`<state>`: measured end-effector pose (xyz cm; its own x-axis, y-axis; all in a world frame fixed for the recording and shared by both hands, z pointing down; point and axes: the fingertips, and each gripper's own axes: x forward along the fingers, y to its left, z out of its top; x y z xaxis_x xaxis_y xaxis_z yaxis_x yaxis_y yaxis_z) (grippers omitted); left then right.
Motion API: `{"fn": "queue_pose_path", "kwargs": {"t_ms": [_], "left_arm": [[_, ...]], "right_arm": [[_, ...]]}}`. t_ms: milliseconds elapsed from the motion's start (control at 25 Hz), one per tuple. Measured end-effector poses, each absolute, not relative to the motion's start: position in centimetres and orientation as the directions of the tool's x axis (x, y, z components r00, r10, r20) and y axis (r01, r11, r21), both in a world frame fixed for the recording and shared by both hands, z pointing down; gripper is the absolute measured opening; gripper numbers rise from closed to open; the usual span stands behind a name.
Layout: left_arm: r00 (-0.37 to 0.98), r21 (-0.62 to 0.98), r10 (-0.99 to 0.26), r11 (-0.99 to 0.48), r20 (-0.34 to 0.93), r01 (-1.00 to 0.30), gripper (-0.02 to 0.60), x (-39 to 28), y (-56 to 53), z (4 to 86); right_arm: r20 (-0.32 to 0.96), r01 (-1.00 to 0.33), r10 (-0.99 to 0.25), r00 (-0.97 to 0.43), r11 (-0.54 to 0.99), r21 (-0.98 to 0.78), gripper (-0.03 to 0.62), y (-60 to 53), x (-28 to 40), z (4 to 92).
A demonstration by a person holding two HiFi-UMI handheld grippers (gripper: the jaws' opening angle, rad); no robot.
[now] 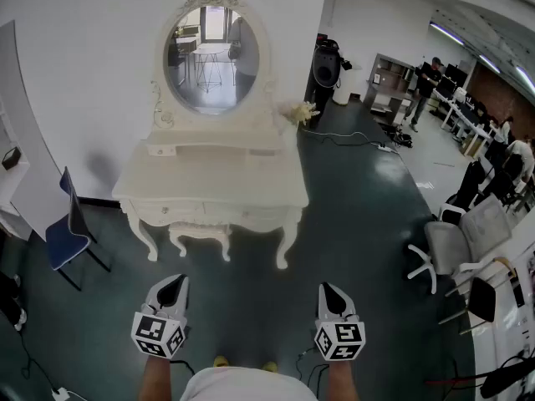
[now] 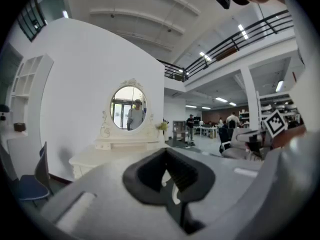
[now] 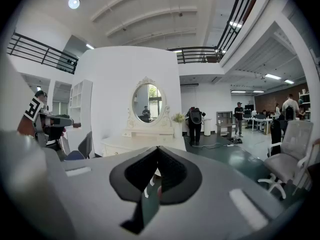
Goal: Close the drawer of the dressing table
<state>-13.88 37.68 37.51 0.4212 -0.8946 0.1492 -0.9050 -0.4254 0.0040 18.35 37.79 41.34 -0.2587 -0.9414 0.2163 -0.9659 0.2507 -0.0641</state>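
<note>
You stand well back from the cream dressing table (image 1: 209, 178), which is set against the white wall ahead of you. A stretch of dark floor lies between you and it. Its oval mirror (image 1: 211, 53) rises behind the top, and a matching stool (image 1: 201, 234) is tucked under the front.

You hold the left gripper (image 1: 173, 284) and the right gripper (image 1: 330, 291) low and close to your body, side by side, both aimed at the table. Each gripper view shows its dark pads pressed together with nothing between them. This looks like a ready stance, since a drawer needs only a push and closed tips would serve for that.

The drawer (image 1: 209, 213) is probably in the carved band under the tabletop, but from this far off you cannot tell which front stands out, or whether any does. The stool covers part of that band. The small raised shelf below the mirror may also have fronts, but these are too small to make out.

In both gripper views, the gripper's own grey body blocks the lower half of the table. Your arms are cut off at the bottom edge of the head view.
</note>
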Motion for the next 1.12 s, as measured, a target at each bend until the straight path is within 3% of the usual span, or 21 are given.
{"fn": "queue_pose_path", "kwargs": {"t_ms": [920,1120], "left_arm": [[0.430,0.001,-0.890,-0.435,0.151,-0.900,0.000,-14.4,38.6,37.9],[0.433,0.004,-0.888,-0.438,0.154,-0.899,-0.001,-14.4,38.8,38.0]], "right_arm": [[0.204,-0.965,-0.943,-0.262,0.261,-0.035,0.003,38.6,16.2,41.4],[0.209,-0.965,-0.942,-0.262,0.257,-0.052,0.036,38.9,16.4,41.6]]}}
